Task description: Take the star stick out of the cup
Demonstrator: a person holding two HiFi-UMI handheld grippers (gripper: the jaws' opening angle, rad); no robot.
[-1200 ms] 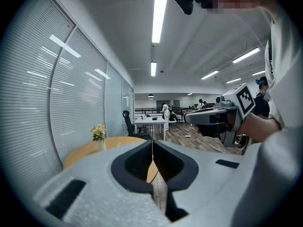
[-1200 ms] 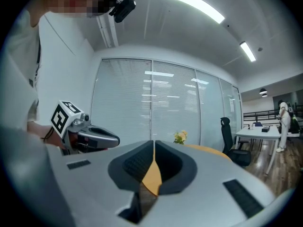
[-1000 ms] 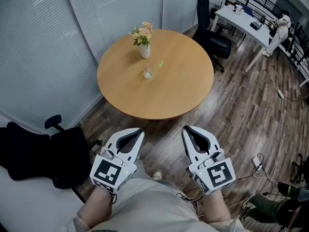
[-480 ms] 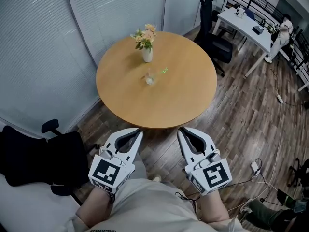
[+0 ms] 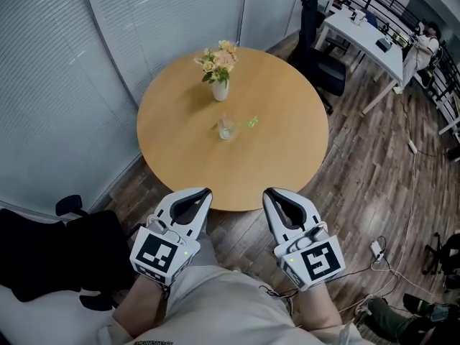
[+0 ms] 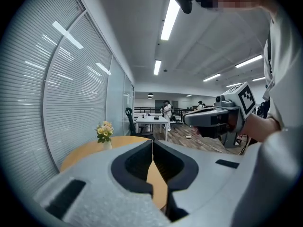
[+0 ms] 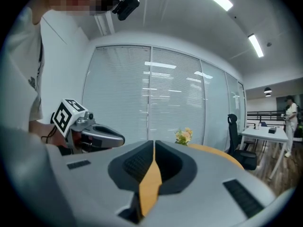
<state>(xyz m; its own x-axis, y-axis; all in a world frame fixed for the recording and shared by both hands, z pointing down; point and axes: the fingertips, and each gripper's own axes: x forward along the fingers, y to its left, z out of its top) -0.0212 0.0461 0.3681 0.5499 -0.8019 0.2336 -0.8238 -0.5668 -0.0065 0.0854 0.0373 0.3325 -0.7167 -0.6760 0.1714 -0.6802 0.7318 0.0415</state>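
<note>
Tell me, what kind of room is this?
Probably an office: a round wooden table, a black swivel chair, a long white desk with equipment on it, and glass walls with white blinds.

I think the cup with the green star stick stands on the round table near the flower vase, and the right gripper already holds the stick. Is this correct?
No. The right gripper holds nothing: the right gripper view shows its jaws together and empty. The cup with the green star stick does stand on the round table near the flower vase.
</note>
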